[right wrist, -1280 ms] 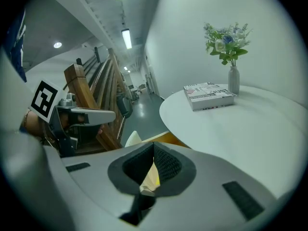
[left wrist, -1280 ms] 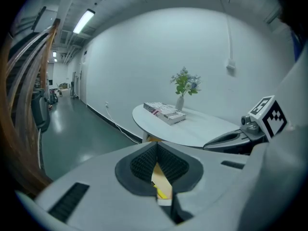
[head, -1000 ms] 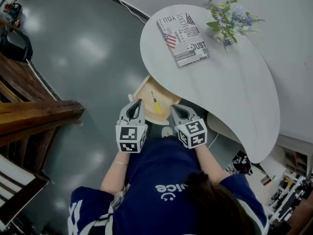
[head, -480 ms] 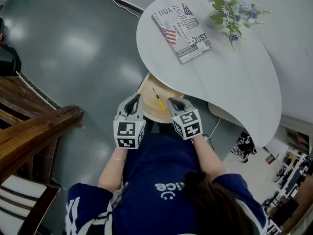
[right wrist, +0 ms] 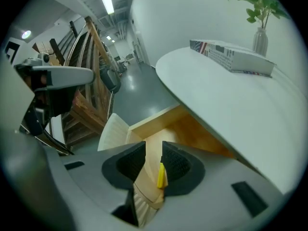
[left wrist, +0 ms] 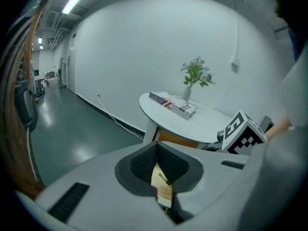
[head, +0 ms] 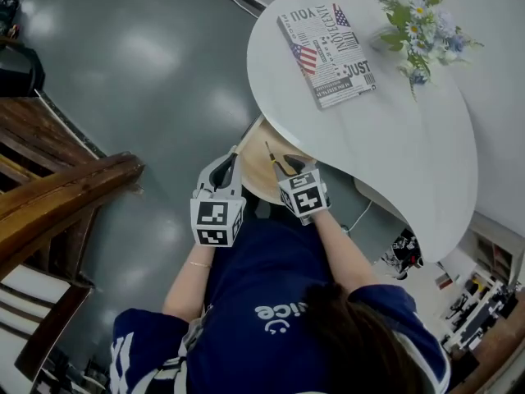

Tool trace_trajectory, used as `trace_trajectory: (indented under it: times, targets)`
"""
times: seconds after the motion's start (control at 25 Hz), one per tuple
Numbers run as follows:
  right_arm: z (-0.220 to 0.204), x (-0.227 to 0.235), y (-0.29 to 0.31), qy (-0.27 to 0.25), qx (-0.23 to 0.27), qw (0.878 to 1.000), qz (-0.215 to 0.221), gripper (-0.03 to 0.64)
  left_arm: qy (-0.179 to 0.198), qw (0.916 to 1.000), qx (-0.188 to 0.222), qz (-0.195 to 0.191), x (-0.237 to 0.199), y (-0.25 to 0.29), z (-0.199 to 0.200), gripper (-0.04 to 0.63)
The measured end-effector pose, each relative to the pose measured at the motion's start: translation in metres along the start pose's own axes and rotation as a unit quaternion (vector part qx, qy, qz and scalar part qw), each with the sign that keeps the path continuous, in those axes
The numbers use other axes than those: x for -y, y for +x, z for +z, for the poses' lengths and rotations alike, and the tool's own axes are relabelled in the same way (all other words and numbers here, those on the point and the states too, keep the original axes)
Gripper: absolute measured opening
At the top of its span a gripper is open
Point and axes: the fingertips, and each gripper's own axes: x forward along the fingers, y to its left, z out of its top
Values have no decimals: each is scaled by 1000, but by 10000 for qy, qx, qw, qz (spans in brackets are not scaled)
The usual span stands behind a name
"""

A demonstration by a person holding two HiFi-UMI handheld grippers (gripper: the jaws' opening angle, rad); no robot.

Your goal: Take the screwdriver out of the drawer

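The screwdriver, with a yellow handle and a thin shaft, lies in the open wooden drawer under the white table's near edge. My right gripper points steeply down into the drawer. Its jaws are opening, and the handle lies between them beside the right pad, with no grip on it. My left gripper hovers at the drawer's left rim, its fingertips touching and nothing held. Below them the drawer floor and the screwdriver show through a gap.
On the white oval table lie a printed book and a vase of flowers. A wooden stair rail runs along the left above the grey floor. A white cable trails by the table's far side.
My right gripper has moved forward and down into the drawer, over the screwdriver's handle. The left gripper has shifted slightly toward the drawer's left rim.
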Motion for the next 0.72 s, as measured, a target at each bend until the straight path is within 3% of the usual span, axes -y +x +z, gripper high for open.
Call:
trace_trajectory:
  times: [0.28, 0.72]
  targets:
    - [-15, 3, 34, -279, -596, 9978, 37, 130, -147, 9987, -149, 466, -13, -8, -14, 5]
    - [-28, 8, 69, -609, -1095, 9920, 128, 137, -350, 9945, -274, 943, -24, -20, -33, 5]
